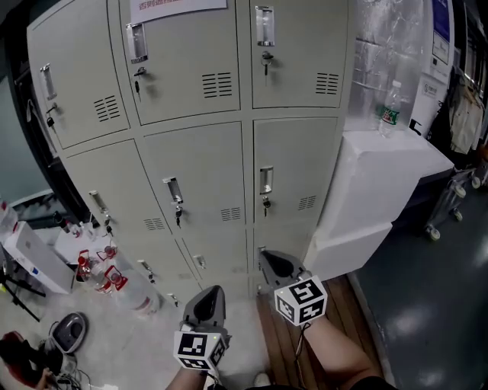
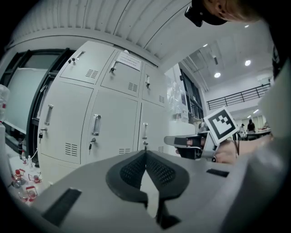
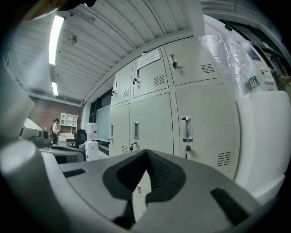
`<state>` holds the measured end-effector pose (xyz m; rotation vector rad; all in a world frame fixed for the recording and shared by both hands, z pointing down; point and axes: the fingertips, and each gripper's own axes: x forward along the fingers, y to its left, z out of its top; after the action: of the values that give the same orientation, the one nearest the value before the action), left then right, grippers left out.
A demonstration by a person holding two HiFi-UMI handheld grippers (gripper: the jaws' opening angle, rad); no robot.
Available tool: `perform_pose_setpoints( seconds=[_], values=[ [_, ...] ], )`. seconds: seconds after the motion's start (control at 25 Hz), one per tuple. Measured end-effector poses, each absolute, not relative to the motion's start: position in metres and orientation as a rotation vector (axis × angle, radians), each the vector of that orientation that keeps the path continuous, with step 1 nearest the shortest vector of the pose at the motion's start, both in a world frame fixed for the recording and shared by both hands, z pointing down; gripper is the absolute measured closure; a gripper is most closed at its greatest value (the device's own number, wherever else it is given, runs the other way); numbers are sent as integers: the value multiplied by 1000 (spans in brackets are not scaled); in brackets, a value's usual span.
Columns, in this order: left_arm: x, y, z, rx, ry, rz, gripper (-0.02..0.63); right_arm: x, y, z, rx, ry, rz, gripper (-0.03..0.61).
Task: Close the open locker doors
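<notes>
Ahead, locker doors flush, white box rightward

Dark blue floor, ceiling strip-light

A plastic bottle w/ green label is stood on a white foam block, near its back edge. Clear bottles w/ red tags are grouped on the floor, left side.

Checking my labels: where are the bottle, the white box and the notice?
bottle (image 1: 390,111), head view, its label.
white box (image 1: 404,164), head view, bare top face.
notice (image 1: 179,7), head view, middle of the sheet.
</notes>
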<state>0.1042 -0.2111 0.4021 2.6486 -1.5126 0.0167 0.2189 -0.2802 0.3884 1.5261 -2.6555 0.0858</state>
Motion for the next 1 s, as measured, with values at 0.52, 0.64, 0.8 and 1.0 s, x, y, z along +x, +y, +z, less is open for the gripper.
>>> perform_pose_setpoints(
  seconds=[0.52,0.64,0.8,1.0],
  values=[
    [24,-151,418,2527,-1671,86,610,133,-241,413,1384,-2761,181,577],
    [-4,-133,416,2519,-1697,78,610,109,-219,416,1378,-2752,184,578],
    [-33,-108,410,2534,-1680,54,610,88,-186,413,1418,-2724,177,577],
    [-57,-79,403,2568,-1629,15,610,75,-143,408,1496,-2676,171,578]
  ],
)
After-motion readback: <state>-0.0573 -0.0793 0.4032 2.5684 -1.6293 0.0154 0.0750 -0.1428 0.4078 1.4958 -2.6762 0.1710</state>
